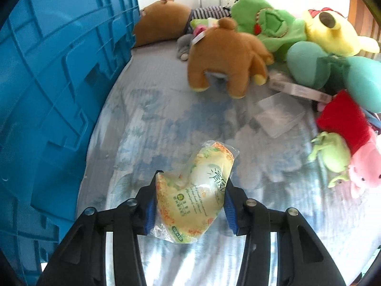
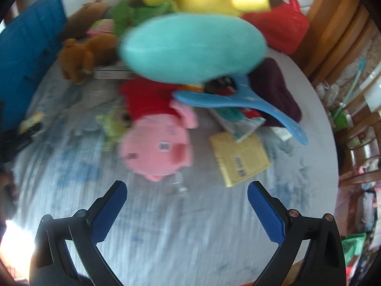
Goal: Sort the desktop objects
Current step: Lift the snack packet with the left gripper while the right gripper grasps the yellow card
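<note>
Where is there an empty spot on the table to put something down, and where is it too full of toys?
Bare cloth lies between the blue crate, the brown bear and the held packet. More lies in front of the open right gripper, below the pink pig and yellow envelope. Behind those, toys are piled tight.

The yellow tissue packet carries green Chinese characters and fine print, too small to read.

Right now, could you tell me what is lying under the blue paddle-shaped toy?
Under the blue paddle toy a printed packet pokes out, overlapping a yellow envelope. Dark and red items show beneath its hole; the rest is covered and blurred.
</note>
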